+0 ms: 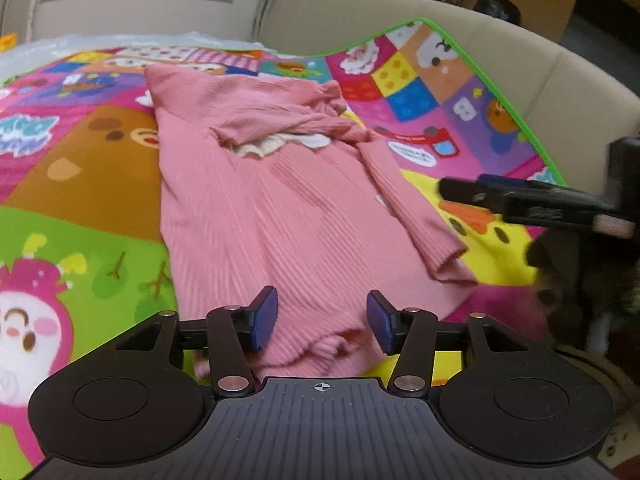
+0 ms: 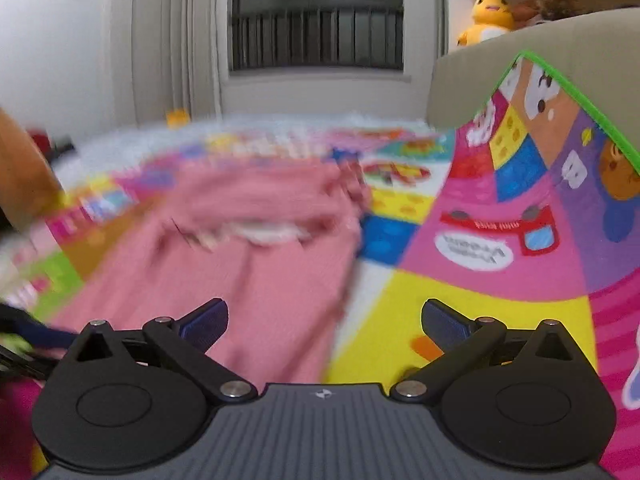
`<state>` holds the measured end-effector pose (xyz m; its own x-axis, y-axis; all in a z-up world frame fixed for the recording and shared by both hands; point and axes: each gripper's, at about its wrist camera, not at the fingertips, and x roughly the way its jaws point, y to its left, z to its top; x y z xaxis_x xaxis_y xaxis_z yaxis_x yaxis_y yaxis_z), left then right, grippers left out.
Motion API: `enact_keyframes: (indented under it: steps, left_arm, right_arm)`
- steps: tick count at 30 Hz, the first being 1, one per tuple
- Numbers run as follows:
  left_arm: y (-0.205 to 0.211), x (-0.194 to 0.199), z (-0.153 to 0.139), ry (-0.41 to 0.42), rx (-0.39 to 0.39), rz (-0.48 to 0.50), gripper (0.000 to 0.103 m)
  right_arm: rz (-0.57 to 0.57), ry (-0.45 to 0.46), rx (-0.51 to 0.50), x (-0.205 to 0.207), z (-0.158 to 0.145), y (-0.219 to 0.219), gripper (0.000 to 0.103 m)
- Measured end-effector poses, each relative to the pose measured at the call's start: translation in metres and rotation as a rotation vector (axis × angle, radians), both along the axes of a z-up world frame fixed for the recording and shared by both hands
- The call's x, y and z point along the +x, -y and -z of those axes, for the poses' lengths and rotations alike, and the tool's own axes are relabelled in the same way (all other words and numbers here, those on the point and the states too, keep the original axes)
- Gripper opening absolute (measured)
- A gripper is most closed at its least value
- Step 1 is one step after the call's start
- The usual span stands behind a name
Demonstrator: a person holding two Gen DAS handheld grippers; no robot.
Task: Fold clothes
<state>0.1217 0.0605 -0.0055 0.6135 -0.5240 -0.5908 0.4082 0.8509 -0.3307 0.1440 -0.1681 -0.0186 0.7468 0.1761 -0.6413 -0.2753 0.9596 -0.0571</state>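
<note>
On the bright cartoon play mat (image 1: 80, 184) lies a pink ribbed sweater (image 1: 260, 208), spread fairly flat with its hem toward me. One sleeve is folded across the chest near the collar, where a bit of white fabric (image 1: 260, 146) peeks out; the other sleeve (image 1: 416, 216) runs down along its right edge, cuff open.

My left gripper (image 1: 322, 320) hovers over the hem with its jaws wide apart and holding nothing; the rumpled hem edge lies between and just below the blue pads. My right gripper (image 2: 324, 324) is also spread wide and empty, over the sweater's right edge, pink cloth under its left pad and yellow mat under the right. That view is blurred.

A large letter "B" (image 1: 464, 109) shows on the mat; the speech-bubble writing beside the red car is too small to read.
</note>
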Motion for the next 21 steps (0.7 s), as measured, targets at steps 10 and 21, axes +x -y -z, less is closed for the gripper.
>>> enact_keyframes:
  steps: [10, 21]
  left_arm:
    - [-0.012, -0.006, -0.016, -0.005, -0.098, 0.017, 0.073]
    - [-0.011, 0.006, 0.001, -0.07, -0.141, 0.023, 0.073]
  right_arm:
    - [0.003, 0.067, 0.128, -0.012, -0.017, 0.022, 0.103]
    - [-0.025, -0.159, 0.493, 0.018, 0.001, 0.008, 0.035]
